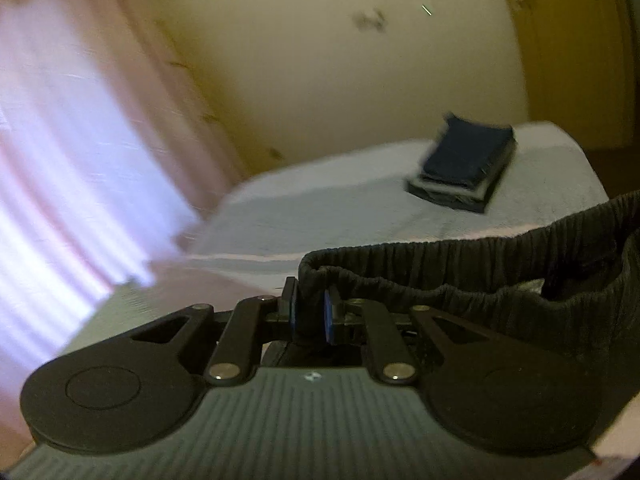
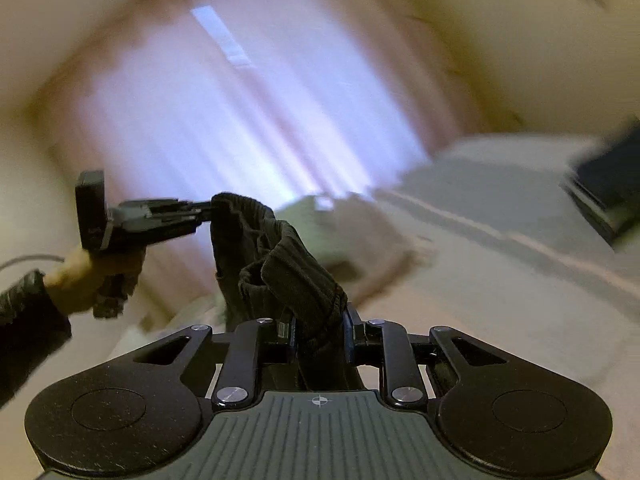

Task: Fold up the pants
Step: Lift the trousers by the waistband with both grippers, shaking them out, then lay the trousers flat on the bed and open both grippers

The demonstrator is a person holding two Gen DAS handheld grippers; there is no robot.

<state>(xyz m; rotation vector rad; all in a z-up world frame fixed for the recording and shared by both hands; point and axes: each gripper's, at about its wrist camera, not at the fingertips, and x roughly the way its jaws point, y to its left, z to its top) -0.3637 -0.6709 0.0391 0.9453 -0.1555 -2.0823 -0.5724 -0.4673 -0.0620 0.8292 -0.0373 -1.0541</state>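
Both ends of the black pants (image 1: pixel 500 280) waistband are pinched and held up over the bed (image 1: pixel 340 208), lower right of frame: left gripper (image 1: pixel 310 314) and right gripper (image 2: pixel 320 332) clamp it. No fold shows yet; a folded stack (image 1: pixel 466 162) waits behind.

The pants (image 1: pixel 500 276) are black, of soft fabric, with a gathered elastic waistband (image 1: pixel 460 252). They are held up off the surface, the waistband pinched at one end between the pads of the left gripper (image 1: pixel 310 312) and at the other end by the right gripper (image 2: pixel 320 332). In the left wrist view the waistband runs rightward from the pads as an open loop; in the right wrist view it sags bunched between the two grips, the rest hanging below, out of sight.
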